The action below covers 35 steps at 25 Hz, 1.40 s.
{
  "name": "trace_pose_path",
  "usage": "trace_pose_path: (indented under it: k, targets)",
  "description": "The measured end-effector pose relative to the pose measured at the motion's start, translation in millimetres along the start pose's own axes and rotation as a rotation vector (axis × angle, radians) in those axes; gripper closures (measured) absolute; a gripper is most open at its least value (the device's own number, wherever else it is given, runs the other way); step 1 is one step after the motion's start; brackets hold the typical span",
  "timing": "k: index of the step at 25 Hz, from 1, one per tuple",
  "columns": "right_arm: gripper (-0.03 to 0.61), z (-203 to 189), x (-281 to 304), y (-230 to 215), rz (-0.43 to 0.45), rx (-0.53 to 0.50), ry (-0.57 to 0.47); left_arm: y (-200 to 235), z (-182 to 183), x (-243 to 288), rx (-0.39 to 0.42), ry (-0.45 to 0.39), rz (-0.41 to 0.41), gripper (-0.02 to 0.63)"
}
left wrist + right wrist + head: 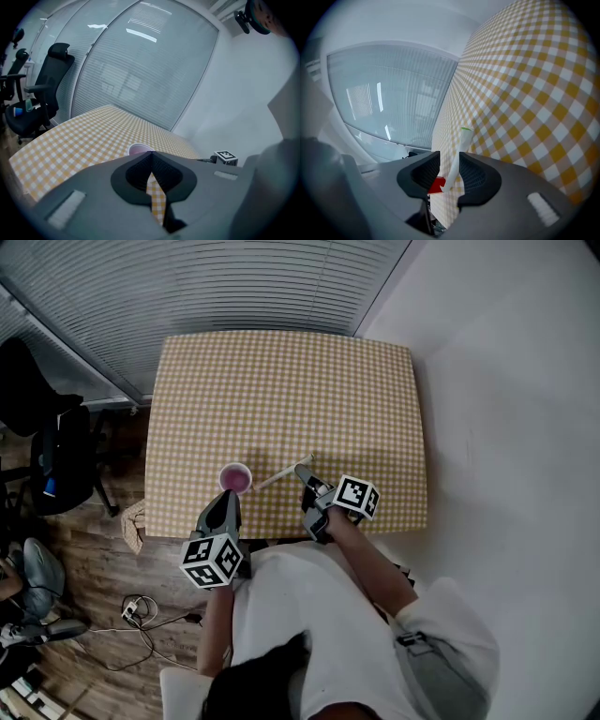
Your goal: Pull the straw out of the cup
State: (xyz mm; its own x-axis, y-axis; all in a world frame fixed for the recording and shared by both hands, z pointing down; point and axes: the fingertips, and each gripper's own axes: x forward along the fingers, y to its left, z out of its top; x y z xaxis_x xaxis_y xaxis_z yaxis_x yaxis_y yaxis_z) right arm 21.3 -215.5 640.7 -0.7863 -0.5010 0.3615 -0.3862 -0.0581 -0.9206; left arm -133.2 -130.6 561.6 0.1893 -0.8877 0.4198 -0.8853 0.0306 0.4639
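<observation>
White straw with a green tip (459,151) lies on the yellow-checked tablecloth (281,381), out of the small pink-lined paper cup (234,478). It rests loose between the parted jaws of the right gripper (449,157), apparently set down. Left gripper (151,154) has its jaws closed together on nothing, with the cup just beyond their tips, probably to steady it.

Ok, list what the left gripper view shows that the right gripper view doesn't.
Only the left gripper view: the cup, a chair and a marker cube. Only the right gripper view: the straw between open fingers, and something red beside it. Both: the checked table and the blinds.
</observation>
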Motion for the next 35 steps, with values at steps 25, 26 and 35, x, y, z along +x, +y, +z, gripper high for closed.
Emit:
trace_pose_path:
  k: [25,26,35]
  targets:
    - [0.450,10.5,-32.9,55.7,0.102,-0.211,-0.067,-18.6,1.1,0.9,0.041,-0.023,-0.024,0.598]
    - [0.454,10.2,-35.6,57.8,0.101,-0.229,-0.074,-20.1,0.7,0.5,0.045,-0.023,-0.025,0.598]
    - [0.516,16.1,-55.3,74.9,0.018,-0.493,-0.147,-35.1,1.6,-8.5,0.072,-0.037,-0.032,0.598]
